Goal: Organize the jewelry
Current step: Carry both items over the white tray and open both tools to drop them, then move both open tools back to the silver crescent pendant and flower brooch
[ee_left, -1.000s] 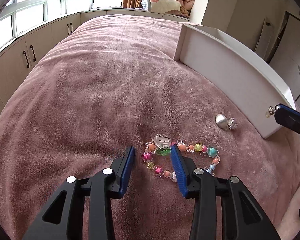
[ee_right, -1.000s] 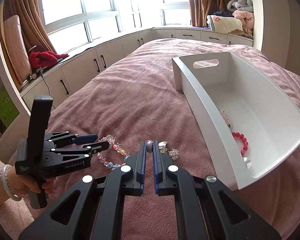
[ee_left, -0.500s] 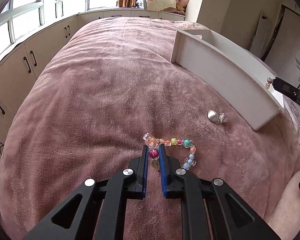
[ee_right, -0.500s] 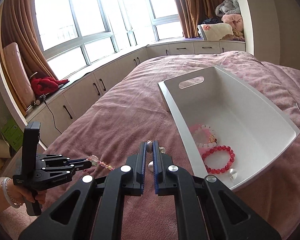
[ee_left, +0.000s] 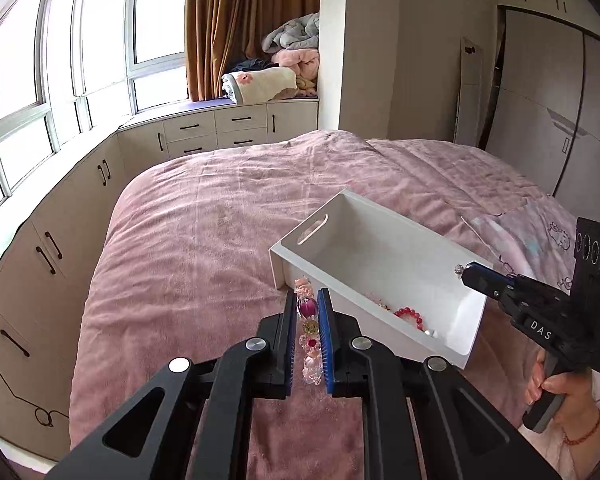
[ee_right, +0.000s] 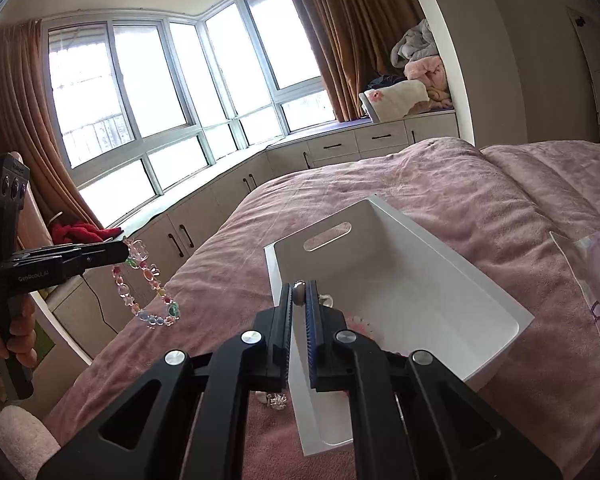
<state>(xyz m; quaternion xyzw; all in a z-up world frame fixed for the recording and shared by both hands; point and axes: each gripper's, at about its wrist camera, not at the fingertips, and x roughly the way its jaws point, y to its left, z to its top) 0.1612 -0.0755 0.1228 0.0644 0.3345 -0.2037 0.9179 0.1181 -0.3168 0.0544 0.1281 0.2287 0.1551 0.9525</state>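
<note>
My left gripper (ee_left: pixel 307 300) is shut on a colourful bead bracelet (ee_left: pixel 307 307), lifted clear of the pink bedspread (ee_left: pixel 204 240). In the right wrist view the bracelet (ee_right: pixel 148 292) dangles in a loop from the left gripper (ee_right: pixel 124 250). My right gripper (ee_right: pixel 299 290) is shut on a small silver earring (ee_right: pixel 299 292) above the near left wall of the white bin (ee_right: pixel 420 280). The bin (ee_left: pixel 380 256) holds a red bead bracelet (ee_left: pixel 410 314) and a pale pink one. The right gripper (ee_left: pixel 466 274) hangs over the bin's right rim.
A second silver earring (ee_right: pixel 276 400) lies on the bedspread beside the bin's near corner. A printed clear bag (ee_right: pixel 592 300) lies to the right of the bin. White cabinets (ee_left: pixel 60 248) and windows line the left side, with folded blankets (ee_left: pixel 276 80) on the far window seat.
The left gripper closed on the bead bracelet and raised it off the bed. The right gripper carried its earring up and over the bin.
</note>
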